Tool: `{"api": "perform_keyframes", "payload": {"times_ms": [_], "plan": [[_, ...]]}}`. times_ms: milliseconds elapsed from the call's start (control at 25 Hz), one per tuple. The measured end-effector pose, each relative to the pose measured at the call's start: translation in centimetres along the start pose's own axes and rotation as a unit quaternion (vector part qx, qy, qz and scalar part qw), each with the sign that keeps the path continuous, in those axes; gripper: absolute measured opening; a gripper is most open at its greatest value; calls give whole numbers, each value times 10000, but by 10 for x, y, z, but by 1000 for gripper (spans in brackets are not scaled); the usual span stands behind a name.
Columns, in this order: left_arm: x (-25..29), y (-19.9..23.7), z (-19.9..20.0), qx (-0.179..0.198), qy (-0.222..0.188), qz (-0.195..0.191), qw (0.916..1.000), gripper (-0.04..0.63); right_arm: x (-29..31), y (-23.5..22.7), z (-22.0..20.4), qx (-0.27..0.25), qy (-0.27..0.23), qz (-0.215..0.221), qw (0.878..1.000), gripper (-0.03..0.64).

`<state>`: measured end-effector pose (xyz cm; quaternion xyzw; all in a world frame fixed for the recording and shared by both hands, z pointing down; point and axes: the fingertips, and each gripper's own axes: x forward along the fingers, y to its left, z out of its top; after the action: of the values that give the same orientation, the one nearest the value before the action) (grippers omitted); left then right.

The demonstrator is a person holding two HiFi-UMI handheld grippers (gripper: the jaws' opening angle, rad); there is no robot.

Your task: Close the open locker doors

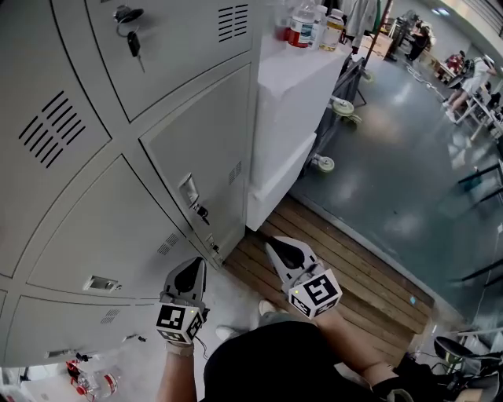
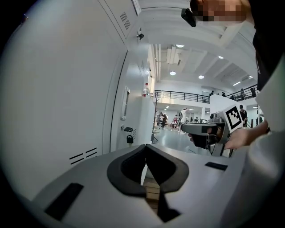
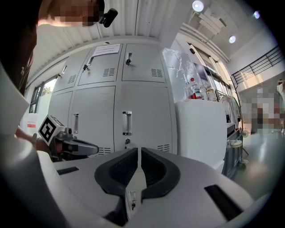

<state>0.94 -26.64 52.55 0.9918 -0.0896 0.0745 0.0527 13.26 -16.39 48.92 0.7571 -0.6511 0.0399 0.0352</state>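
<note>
The grey lockers fill the left of the head view, and every door I see lies flush with its frame. The lower right door carries a handle with a key under it; the same door shows straight ahead in the right gripper view. Keys hang from the upper door. My left gripper is held low, a short way off the lockers, its jaws shut and empty. My right gripper hovers over the wooden step, its jaws drawn together to a thin slit with nothing between them.
A white cabinet stands against the lockers' right end with bottles on top. A wooden plank step runs under the right gripper, with grey floor beyond. A plastic bottle lies at lower left. People work far off at upper right.
</note>
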Motion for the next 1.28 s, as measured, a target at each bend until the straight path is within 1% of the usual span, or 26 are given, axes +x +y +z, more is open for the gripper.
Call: {"api": "perform_keyframes", "payload": {"times_ms": [280,400,520,720,920,1080,1280], "plan": [[12,-15,-4,129,112,-324,9993,20,-20,3,-24,173,189,-161,9995,51],[13,-21,-6,158,113,-392,9990,20,-22,4,-31,237,247,-161,9993,51],[13,-25,-9,265,155,-440,9986,20,-21,8,-35,256,284,-113,9992,51],[8,-24,-19,214,280,-381,9987,20,-17,18,-33,206,283,75,9994,51],[2,-21,-24,159,304,-273,9990,20,-12,25,-33,178,292,167,9993,51],[-1,-21,-26,191,316,-258,9990,20,-10,30,-35,192,319,236,9990,51],[-3,-20,-32,85,317,-205,9993,20,-7,36,-38,208,372,294,9987,51]]}}
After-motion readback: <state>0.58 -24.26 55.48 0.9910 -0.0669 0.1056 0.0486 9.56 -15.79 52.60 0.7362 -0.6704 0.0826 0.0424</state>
